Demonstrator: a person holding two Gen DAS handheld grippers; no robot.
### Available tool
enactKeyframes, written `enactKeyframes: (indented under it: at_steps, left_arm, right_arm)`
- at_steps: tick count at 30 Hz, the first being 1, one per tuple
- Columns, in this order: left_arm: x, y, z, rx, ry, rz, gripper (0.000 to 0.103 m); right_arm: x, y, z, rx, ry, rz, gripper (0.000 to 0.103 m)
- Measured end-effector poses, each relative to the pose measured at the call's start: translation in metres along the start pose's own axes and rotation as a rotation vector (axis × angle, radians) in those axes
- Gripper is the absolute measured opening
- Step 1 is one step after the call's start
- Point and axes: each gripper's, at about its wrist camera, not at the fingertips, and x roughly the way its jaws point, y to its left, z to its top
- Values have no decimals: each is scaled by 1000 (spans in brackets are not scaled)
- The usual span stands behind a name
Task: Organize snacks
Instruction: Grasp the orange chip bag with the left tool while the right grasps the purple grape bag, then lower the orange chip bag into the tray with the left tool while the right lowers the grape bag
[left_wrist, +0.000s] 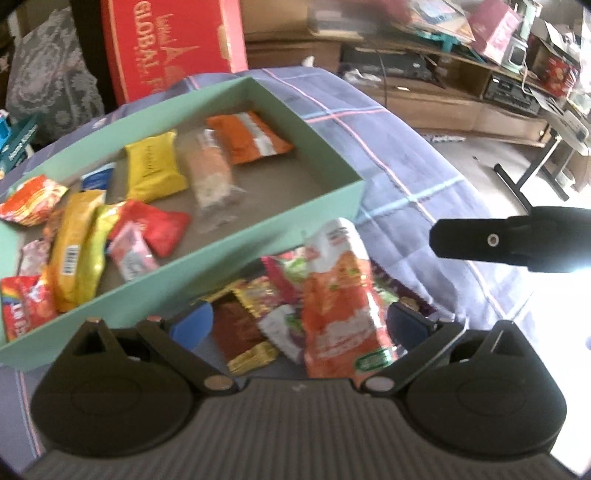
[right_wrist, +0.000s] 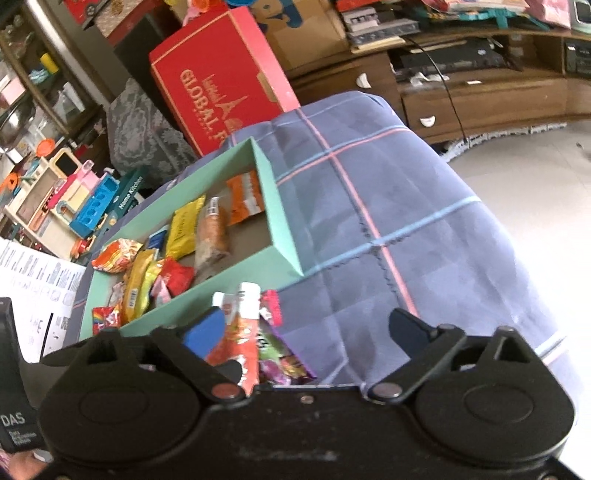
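The orange pouch (left_wrist: 340, 295) lies on the loose snack pile (left_wrist: 266, 317), just outside the green box (left_wrist: 325, 192). Left gripper (left_wrist: 299, 325) and right gripper (right_wrist: 306, 332) both stand spread, holding nothing. The pouch looks light, soft and slippery (crinkly foil), so pinching its flat middle seems best.

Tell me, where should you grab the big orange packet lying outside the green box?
Probably the white top end of the big orange packet. It sticks up off the pile toward the green box, so the open left gripper can pinch that flat seal from above.
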Motion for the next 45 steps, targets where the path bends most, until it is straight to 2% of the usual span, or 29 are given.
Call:
enactKeyframes:
  at_steps: [1, 6, 10, 11, 12, 14, 16, 21, 25, 29, 33, 37, 42, 44, 45]
  left_arm:
    - [3, -3, 0, 5, 2, -2, 102]
    - [15, -11, 1, 19, 33, -28, 87]
    - [12, -11, 1, 31, 1, -48, 73]
    - [9, -8, 1, 26, -10, -60, 66]
    - [6, -6, 1, 24, -24, -58, 42]
    - [2, 1, 1, 32, -34, -17, 36]
    - [1, 15, 0, 9, -20, -27, 36]
    - [2, 41, -12, -33, 1, 5, 36]
    - [5, 53, -19, -52, 13, 11, 37]
    - [8, 57, -25, -54, 16, 33, 43]
    - [10, 61, -32, -54, 28, 42, 58]
    - [10, 65, -41, -63, 46, 34, 60]
    - [12, 61, -45, -64, 48, 32, 61]
    - [12, 56, -46, -46, 40, 36, 61]
    - [12, 54, -48, -31, 33, 46, 60]
  right_arm:
    - [1, -3, 0, 5, 2, 4, 93]
    - [5, -12, -2, 16, 8, 32, 89]
    - [13, -9, -3, 28, 20, 54, 87]
    - [14, -8, -4, 26, 23, 58, 86]
    - [16, -6, -4, 23, 27, 63, 83]
    - [19, -1, -6, 13, 35, 72, 82]
    - [23, 5, -7, 4, 42, 77, 81]
    - [31, 20, -8, -41, 57, 84, 81]
    - [41, 27, -13, -65, 85, 53, 81]
    - [49, 30, -21, -86, 109, 30, 81]
    - [60, 32, -29, -100, 136, 20, 81]
    - [59, 41, -37, -148, 117, 0, 85]
    - [58, 50, -45, -189, 110, -18, 86]
    - [59, 57, -50, -242, 102, -46, 83]
    - [59, 60, -52, -267, 92, -55, 75]
